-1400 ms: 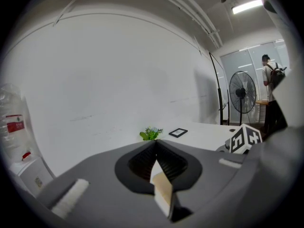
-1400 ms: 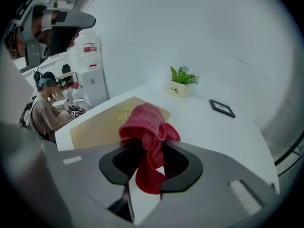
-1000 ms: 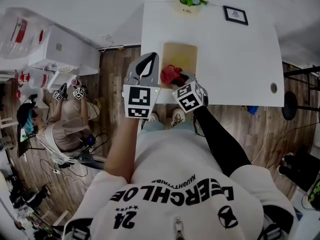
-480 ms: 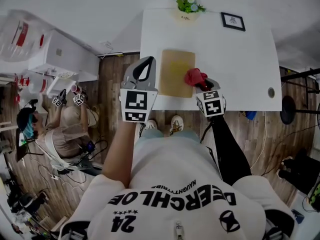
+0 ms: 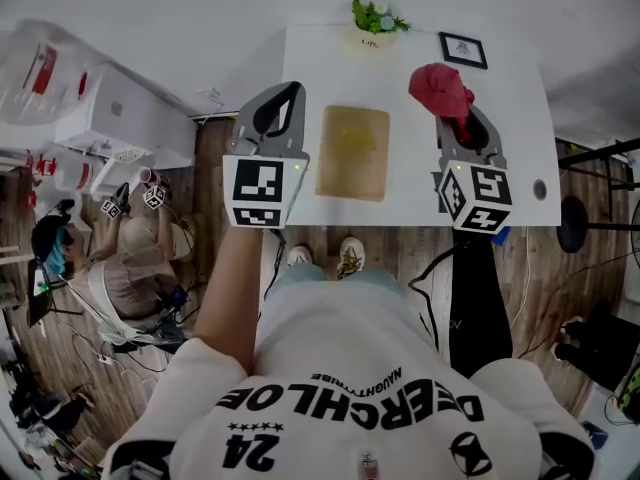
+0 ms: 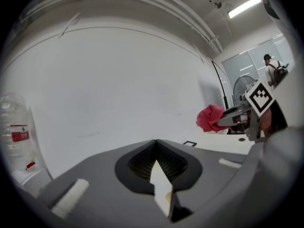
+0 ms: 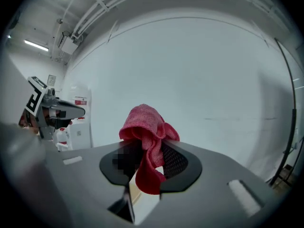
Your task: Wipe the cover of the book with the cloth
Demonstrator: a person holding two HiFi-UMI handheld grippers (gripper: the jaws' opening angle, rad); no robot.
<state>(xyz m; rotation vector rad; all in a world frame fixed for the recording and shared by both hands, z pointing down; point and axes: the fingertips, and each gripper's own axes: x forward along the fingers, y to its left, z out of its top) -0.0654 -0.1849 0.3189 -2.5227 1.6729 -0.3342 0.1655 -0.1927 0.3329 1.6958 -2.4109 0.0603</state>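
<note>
White bench (image 5: 520, 148) is occupied by the book (image 5: 353, 152). Left of the book, the left gripper (image 5: 283, 100) is held with jaws pressed together. Right of it, the cloth (image 5: 441, 88) is clamped by the right gripper (image 5: 462, 128).

Table (image 5: 300, 118): book (image 5: 353, 152) lies flat on it, left of centre, close to the near edge. Potted plant (image 5: 378, 18) stands at the far edge, behind the book. Picture frame (image 5: 463, 50) is at the far edge, right of the plant, toward the far right corner. Cloth (image 5: 442, 88) sits between the jaws of the right gripper (image 5: 460, 120), over the table, right of the book and apart from it, in front of the frame. Left gripper (image 5: 280, 103) is over the table's left edge, left of the book, not touching it. Round hole (image 5: 540, 185) is near the near right corner.
</note>
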